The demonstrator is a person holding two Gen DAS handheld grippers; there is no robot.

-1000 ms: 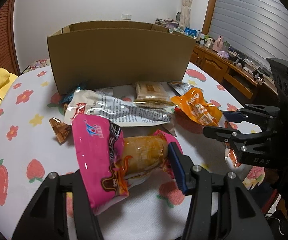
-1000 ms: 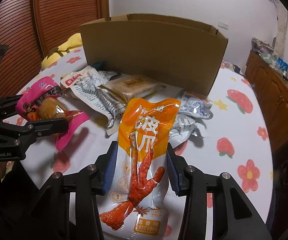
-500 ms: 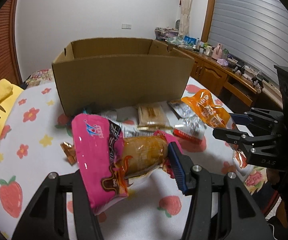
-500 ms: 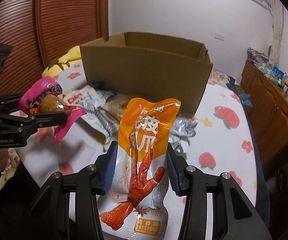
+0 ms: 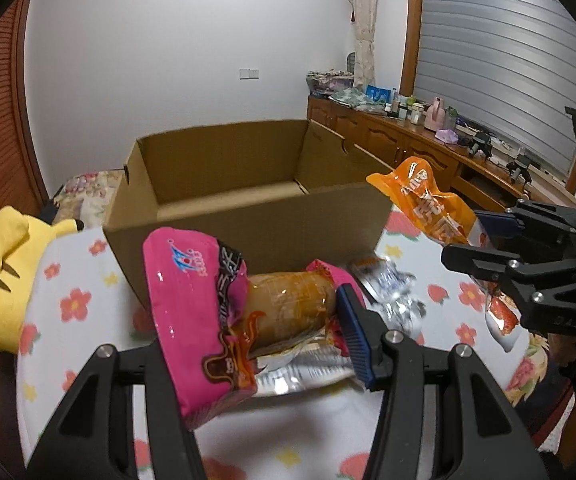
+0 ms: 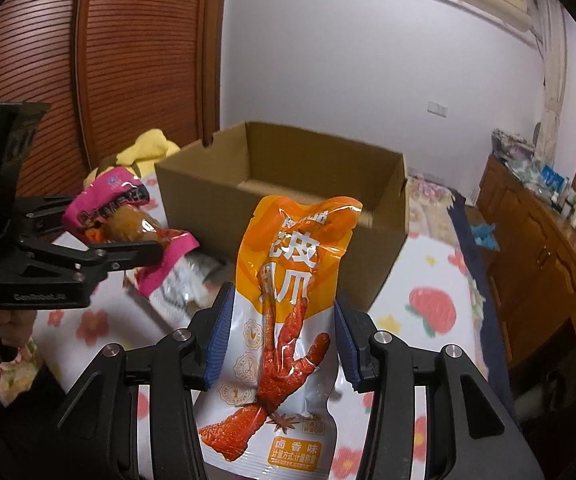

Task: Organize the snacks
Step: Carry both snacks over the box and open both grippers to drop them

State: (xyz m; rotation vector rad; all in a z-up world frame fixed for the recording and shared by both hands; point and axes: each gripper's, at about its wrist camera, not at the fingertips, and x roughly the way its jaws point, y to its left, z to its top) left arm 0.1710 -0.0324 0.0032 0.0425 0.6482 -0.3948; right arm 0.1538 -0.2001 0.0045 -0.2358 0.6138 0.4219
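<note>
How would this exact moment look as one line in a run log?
left gripper: holds pink snack pack | right gripper: holds orange snack pouch | cardboard box: open

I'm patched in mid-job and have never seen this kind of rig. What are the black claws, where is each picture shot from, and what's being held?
There is no robot arm. A person holds a two-finger claw in each hand, with a wide-angle camera on each claw looking along its fingers.

Left camera: the left gripper is shut on a pink pack; the other claw shows at the right edge.

Right camera: the right gripper is shut on an orange pack printed with a chicken foot.

Both packs are lifted off the table, which has a flower and strawberry cloth. Ahead stands an open cardboard box; what shows of its inside looks empty. A silver pack lies by it, and a yellow plush toy at the left edge.
</note>
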